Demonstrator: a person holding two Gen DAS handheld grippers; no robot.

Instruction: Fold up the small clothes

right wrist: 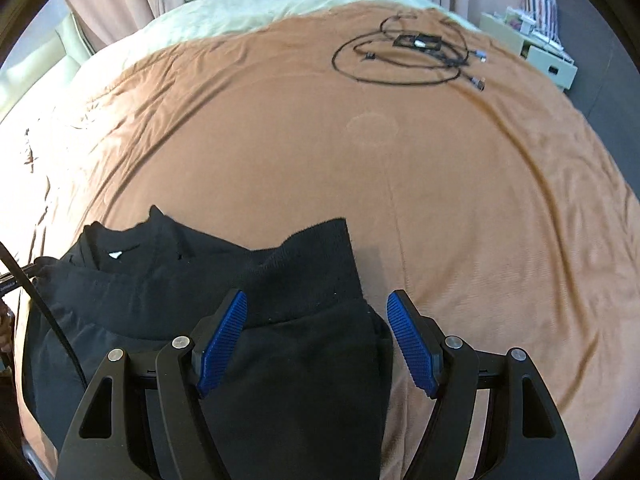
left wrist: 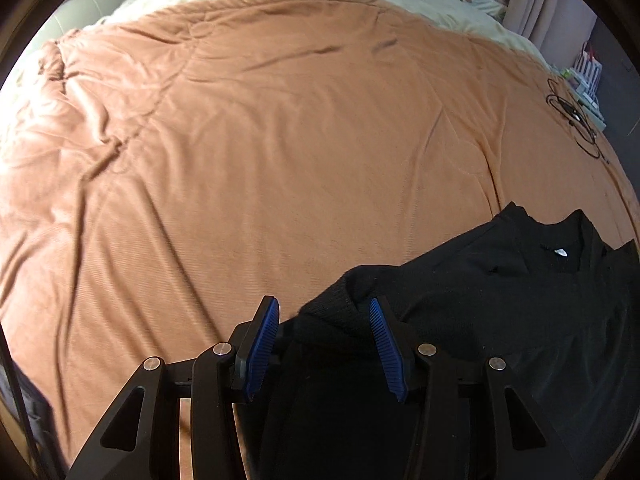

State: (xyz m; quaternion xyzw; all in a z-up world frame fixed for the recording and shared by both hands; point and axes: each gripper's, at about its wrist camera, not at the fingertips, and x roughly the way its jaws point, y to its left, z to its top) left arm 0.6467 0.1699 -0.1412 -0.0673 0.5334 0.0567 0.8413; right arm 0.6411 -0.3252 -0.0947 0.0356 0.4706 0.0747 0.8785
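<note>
A black sweater (left wrist: 500, 304) lies on the orange bedspread (left wrist: 280, 140), its collar with a white label away from me. It also shows in the right wrist view (right wrist: 200, 276). My left gripper (left wrist: 324, 312) is open, its blue pads either side of a ribbed cuff (left wrist: 332, 312) at the sweater's left edge. My right gripper (right wrist: 316, 308) is open over the sweater's right edge, where a sleeve with a ribbed cuff (right wrist: 320, 248) is folded across the body. Neither gripper holds cloth.
Coiled black cables and a small device (right wrist: 416, 46) lie on the bedspread (right wrist: 440, 184) at the far right. Pillows and a cream sheet (right wrist: 248, 4) sit at the head of the bed. A white bedside cabinet (right wrist: 536, 56) stands to the right.
</note>
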